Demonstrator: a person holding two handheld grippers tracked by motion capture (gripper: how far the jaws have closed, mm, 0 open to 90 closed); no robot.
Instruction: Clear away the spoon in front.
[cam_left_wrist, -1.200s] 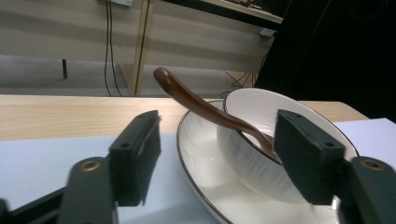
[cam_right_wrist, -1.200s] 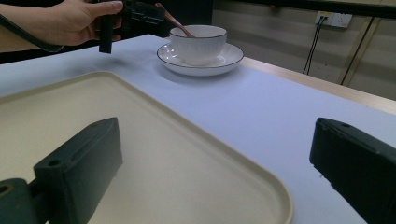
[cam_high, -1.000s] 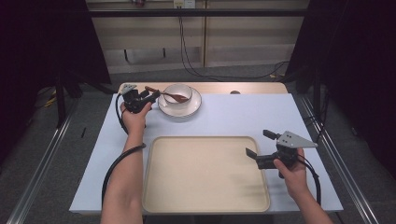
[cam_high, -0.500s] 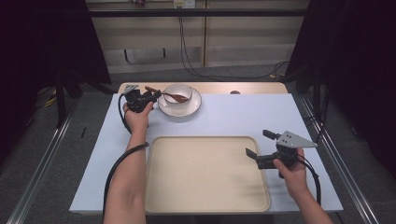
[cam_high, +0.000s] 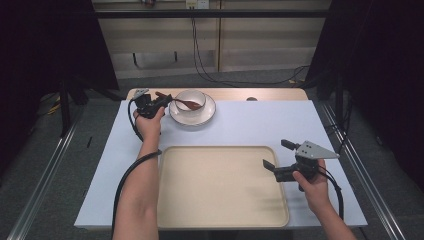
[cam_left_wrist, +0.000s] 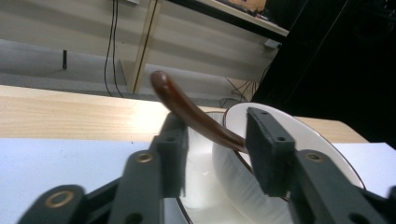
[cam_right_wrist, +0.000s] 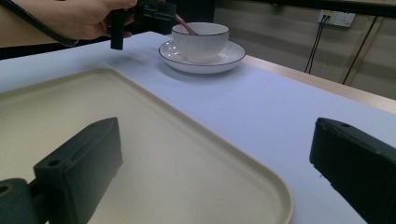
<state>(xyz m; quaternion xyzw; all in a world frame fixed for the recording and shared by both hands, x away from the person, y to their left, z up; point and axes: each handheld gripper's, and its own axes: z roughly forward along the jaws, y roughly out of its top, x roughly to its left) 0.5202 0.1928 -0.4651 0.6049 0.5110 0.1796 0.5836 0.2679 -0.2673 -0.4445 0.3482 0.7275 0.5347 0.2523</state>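
We see the desk (cam_high: 260, 125) carrying a tray (cam_high: 220, 187), over whose right edge the right gripper (cam_high: 277, 157) hovers, jaws wide apart. The left gripper (cam_left_wrist: 215, 149) has just been closing its jaws around the spoon (cam_left_wrist: 187, 109) handle in the bowl (cam_high: 190, 100); they seem not yet touching it.

**Spoon Between the Black Jaws**

The left gripper (cam_left_wrist: 212, 154) has just been closing its two black jaws. A brown spoon (cam_left_wrist: 191, 112) sticks up between them. Its handle leans on one pad, and the other pad is not on it. The spoon sits in a white bowl (cam_left_wrist: 233, 172). The bowl stands on a white plate (cam_left_wrist: 322, 149). Behind them is a wooden table edge (cam_left_wrist: 70, 114).
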